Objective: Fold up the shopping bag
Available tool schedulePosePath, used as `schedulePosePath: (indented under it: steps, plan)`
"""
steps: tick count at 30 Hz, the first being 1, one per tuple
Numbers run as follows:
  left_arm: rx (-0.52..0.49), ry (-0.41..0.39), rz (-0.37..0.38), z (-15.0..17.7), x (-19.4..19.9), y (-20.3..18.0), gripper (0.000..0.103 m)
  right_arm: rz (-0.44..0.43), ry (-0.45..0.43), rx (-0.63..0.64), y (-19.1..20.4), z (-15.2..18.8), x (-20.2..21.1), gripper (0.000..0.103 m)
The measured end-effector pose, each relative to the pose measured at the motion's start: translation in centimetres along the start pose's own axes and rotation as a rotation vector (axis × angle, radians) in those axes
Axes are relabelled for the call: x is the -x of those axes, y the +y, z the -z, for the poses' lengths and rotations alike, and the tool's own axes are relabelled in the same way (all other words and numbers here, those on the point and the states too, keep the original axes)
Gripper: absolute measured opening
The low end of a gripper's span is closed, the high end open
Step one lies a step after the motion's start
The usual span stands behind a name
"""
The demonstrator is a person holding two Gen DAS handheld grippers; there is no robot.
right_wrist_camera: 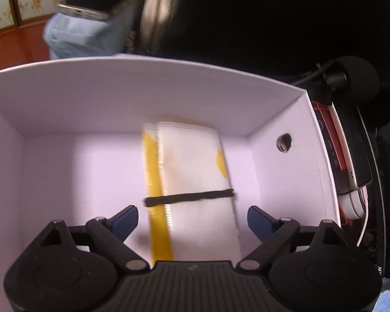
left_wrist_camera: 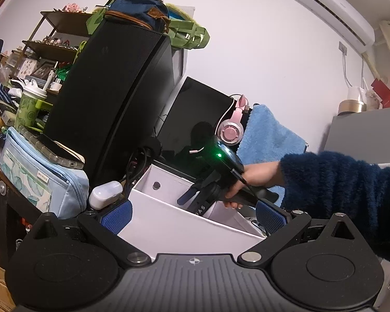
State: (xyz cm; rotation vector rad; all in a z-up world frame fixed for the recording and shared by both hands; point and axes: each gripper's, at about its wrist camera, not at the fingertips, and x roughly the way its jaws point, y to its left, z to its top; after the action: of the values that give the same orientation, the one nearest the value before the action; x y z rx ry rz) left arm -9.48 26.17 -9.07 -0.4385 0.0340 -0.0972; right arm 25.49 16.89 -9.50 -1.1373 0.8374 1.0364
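Bag [right_wrist_camera: 195, 182] already folded: flat white packet w/ yellow edge, 1 black band round it, lying on the floor of the white box [right_wrist_camera: 143, 88], prob. stowed there. Right gripper [right_wrist_camera: 192, 219] hangs over it, jaws wide, holding nothing. Left gripper [left_wrist_camera: 195, 214] also spread, empty, outside the box.

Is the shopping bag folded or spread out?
Folded: the bag lies as a compact bundle, black band around it, inside the white box.
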Motion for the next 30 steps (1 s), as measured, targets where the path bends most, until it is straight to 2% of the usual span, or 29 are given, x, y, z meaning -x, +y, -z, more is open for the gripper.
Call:
schedulePosePath:
  steps: [1, 4, 5, 14, 17, 21, 22, 24, 25, 26, 28, 30]
  plan:
    - [-0.002, 0.005, -0.003, 0.0, -0.1, -0.1, 0.102, 0.012, -0.001, 0.009, 0.5, 0.2, 0.0, 0.081]
    - [-0.024, 0.016, -0.023, 0.1, -0.1, -0.4, 0.102, 0.030, 0.029, 0.016, 1.3, 0.6, -0.7, 0.049]
    - [-0.034, 0.018, -0.029, 0.1, -0.1, -0.5, 0.102, 0.030, 0.041, 0.004, 1.2, 0.8, -1.0, 0.044]
    - [-0.088, 0.051, -0.069, 0.3, -0.4, -0.9, 0.102, 0.097, 0.029, -0.050, -0.7, 2.1, -2.0, 0.044]
    - [-0.105, 0.074, -0.075, 0.5, -0.8, -1.1, 0.102, 0.095, 0.019, -0.064, -1.1, 3.0, -2.0, 0.045]
    - [-0.143, 0.142, -0.096, 0.7, -1.8, -2.0, 0.102, 0.083, -0.015, -0.091, -1.1, 4.4, -0.8, 0.047]
    - [-0.152, 0.159, -0.100, 0.7, -2.1, -2.2, 0.102, 0.068, -0.046, -0.111, -1.1, 4.9, 0.2, 0.051]
    - [-0.170, 0.199, -0.096, 0.8, -2.8, -2.7, 0.102, 0.037, -0.111, -0.154, -1.1, 6.1, 2.2, 0.066]
    - [-0.175, 0.222, -0.092, 0.8, -3.3, -3.0, 0.102, 0.017, -0.162, -0.199, -1.1, 6.9, 3.7, 0.080]
    - [-0.178, 0.246, -0.087, 0.8, -3.8, -3.2, 0.102, -0.004, -0.207, -0.229, -1.1, 7.6, 5.0, 0.086]
    - [-0.182, 0.289, -0.081, 0.7, -4.7, -3.9, 0.102, -0.045, -0.301, -0.295, -1.5, 10.3, 7.4, 0.087]
    - [-0.189, 0.322, -0.100, 0.4, -5.6, -4.6, 0.102, -0.070, -0.366, -0.371, -1.2, 10.9, 9.3, 0.092]
